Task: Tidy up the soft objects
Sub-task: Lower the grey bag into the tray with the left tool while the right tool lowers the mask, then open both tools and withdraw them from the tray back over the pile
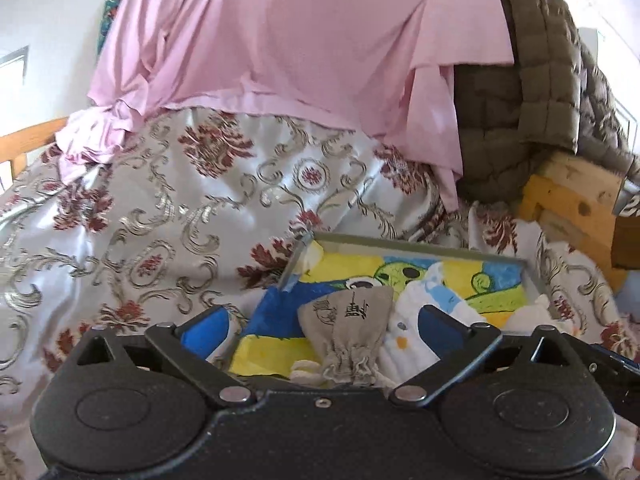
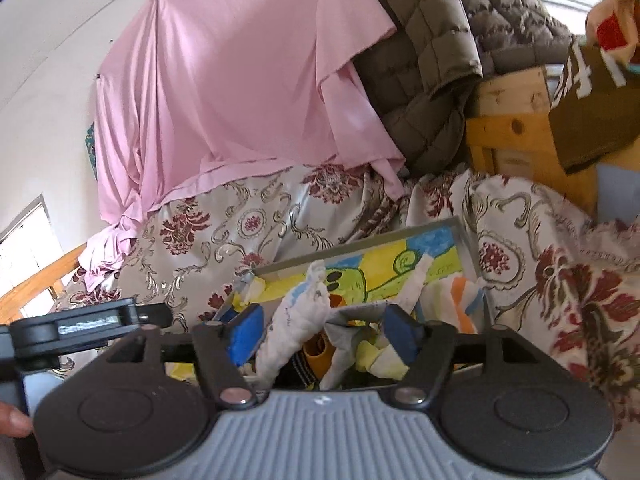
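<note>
Grey drawstring pouch (image 1: 347, 332): black printed characters, unreadable. Brown bag (image 2: 592, 92): large white lettering, cut off, unreadable.

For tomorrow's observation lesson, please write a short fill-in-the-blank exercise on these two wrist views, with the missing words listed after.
1. The grey drawstring pouch lies inside the painted ____.
2. The sheet hanging on the wall is ____ in colour.
3. The left gripper has its jaws ____.
4. The quilted jacket lies to the ____ of the sheet.

Missing words: box; pink; open; right
</note>
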Motion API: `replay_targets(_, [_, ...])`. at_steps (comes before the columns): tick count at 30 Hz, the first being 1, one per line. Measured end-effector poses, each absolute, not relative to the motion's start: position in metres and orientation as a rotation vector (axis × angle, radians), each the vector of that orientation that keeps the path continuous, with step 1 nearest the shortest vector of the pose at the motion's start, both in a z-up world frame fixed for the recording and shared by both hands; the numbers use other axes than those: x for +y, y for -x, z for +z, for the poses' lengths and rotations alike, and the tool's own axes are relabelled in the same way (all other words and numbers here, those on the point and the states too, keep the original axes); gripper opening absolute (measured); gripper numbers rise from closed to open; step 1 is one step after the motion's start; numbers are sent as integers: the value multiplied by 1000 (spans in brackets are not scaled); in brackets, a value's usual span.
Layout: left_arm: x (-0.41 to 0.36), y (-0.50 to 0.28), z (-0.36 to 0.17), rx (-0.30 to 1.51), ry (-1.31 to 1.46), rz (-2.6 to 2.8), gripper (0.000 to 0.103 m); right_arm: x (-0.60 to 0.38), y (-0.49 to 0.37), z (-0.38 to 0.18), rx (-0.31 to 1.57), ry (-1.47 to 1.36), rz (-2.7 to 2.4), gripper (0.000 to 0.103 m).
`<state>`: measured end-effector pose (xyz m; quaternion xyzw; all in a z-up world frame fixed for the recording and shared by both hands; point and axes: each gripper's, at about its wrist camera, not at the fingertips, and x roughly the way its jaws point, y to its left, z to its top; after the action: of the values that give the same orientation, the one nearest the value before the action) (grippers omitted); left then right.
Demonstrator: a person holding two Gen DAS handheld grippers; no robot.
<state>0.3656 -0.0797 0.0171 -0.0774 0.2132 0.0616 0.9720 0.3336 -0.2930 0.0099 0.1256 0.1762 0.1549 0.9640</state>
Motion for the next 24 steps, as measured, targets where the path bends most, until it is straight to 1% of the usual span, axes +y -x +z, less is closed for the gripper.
replay_targets(2, [-76,-350,22,418,162,122,102,-294,-321,15,334,-256,309,84])
replay_targets(7, [-70,-305,28,378,180,120,102,-290,-290,29,285,-238,322,89])
replay_targets(12, [-69,-264,32,357,172,109,102,-281,-253,42,227,-210,345,100])
replay_targets(15, [-67,-238,35,338,158,96,102,-275,-229,47,196,-180,361,103])
replay_targets(20, [-62,-202,37,331,129,83,102,-270,-195,55,149,-172,355,103])
replay_targets(24, [-57,-177,37,332,103,74,102,-270,-172,52,147,-196,326,103])
